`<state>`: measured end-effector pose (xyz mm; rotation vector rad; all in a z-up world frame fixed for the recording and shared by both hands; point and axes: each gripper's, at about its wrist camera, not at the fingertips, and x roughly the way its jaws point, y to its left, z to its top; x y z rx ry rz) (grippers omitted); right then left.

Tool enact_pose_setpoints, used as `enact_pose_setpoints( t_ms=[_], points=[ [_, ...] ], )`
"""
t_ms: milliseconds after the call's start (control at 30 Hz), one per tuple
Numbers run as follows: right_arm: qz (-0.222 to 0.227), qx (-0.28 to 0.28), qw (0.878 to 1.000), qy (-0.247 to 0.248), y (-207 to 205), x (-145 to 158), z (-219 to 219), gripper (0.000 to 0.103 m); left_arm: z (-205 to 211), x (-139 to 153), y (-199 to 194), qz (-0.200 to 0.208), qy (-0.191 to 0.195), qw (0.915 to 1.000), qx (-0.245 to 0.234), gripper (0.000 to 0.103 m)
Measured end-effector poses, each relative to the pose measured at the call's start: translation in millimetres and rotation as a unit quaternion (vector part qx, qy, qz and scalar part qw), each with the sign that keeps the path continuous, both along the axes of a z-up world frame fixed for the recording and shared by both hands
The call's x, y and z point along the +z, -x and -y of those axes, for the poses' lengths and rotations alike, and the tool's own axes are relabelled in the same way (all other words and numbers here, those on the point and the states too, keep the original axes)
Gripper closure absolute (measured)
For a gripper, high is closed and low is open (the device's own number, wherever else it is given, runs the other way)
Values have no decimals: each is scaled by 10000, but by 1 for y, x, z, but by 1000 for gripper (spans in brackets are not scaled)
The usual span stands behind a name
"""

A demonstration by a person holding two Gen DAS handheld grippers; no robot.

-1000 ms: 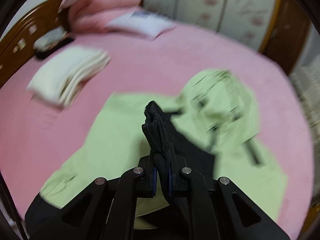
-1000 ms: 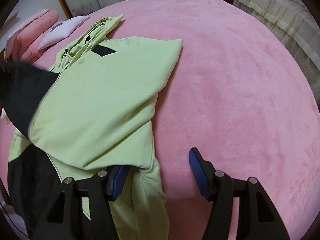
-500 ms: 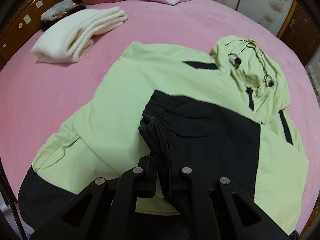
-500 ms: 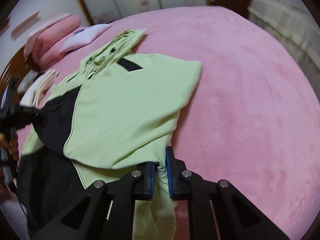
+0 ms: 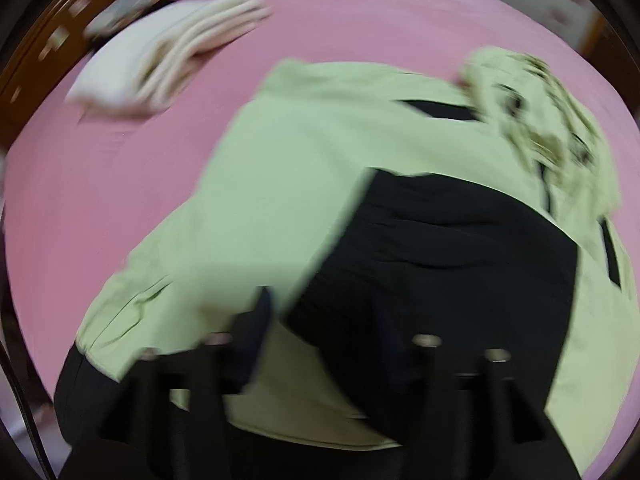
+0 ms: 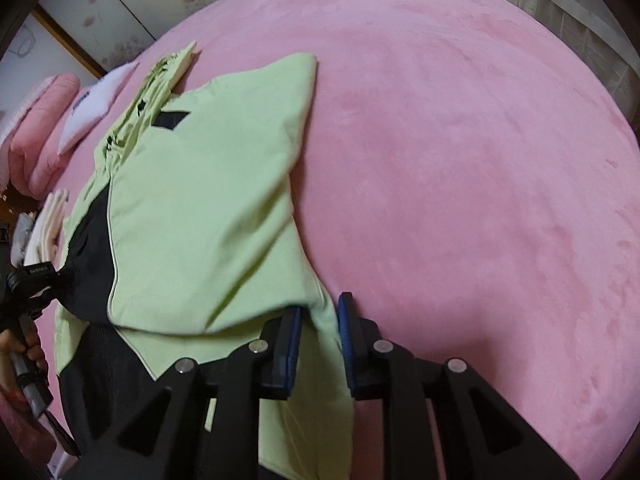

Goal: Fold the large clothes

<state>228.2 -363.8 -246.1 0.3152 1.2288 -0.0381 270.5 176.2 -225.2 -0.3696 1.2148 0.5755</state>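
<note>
**Both tools letting go of the jacket on the bed**

Your left tool [image 5: 320,336] is opening; its jaws stand well apart over the jacket [image 5: 304,208], where the black panel [image 5: 448,264] meets the green cloth, and the blur hides whether a pad still touches fabric. Your right tool [image 6: 318,344] is opening too, its jaws only slightly apart, with a strip of the jacket's green edge between the blue pads [image 6: 294,344]; you cannot tell from the gap whether they still press on it.

The jacket lies folded on the pink bed [image 6: 480,160], hood [image 5: 540,112] toward the head end, its bottom edge at the near edge of the bed under both tools. To the right of the jacket the bed surface is bare out to the far edge. On the left, a stack of folded white cloth [image 5: 168,60] lies near the wooden headboard [image 5: 36,68], well apart from the jacket.

The left view is heavily smeared; the tool's fingers are dark shapes. Your left hand [image 6: 18,356] shows at the frame's edge in the right view.
</note>
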Motion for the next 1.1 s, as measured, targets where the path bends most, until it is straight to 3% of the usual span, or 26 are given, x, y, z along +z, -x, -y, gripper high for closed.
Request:
enact_pose_setpoints(
  t_ms=[100,167,233,300,367,400,467,567,700,800,900,967,1000,1100],
  points=[
    [180,-4,9997,194,16,16,4,87,-24,6,22,333,491,9966,572,40],
    [514,43,9987,12,22,31,4,87,-23,19,34,462,384,9961,650,41],
    [738,229,9965,-305,22,40,-5,91,-13,32,42,684,396,9961,390,42],
    [778,478,9937,-645,13,41,-20,95,6,42,47,932,679,9933,-42,47],
    [677,756,9890,-1075,-2,34,-45,101,33,44,45,1012,1161,9860,-644,63],
    [652,795,9875,-1190,-4,32,-54,101,48,41,42,921,1390,9816,-935,67],
    [531,851,9812,-1648,-17,23,-79,101,75,34,34,721,1687,9742,-1313,90],
    [159,900,9760,-1975,-34,2,-110,101,117,11,20,188,1815,9671,-1774,92],
    [-213,928,9799,-1752,-44,-17,-117,102,134,-19,11,-477,1498,9691,-1900,94],
    [-169,674,9886,-1332,-42,-18,-89,103,116,-19,13,-303,1314,9769,-1655,95],
    [-88,191,9979,-613,-35,-15,-36,103,78,-14,14,-374,359,9898,-1330,95],
    [38,-110,9968,-796,-29,-13,3,103,51,-15,16,-413,91,9934,-1065,95],
    [51,-208,9969,-761,-28,-12,14,103,37,-17,17,-461,16,9944,-948,96],
    [-81,-214,9989,406,-28,-13,30,103,17,-21,21,-380,331,9962,-710,98]
  ],
)
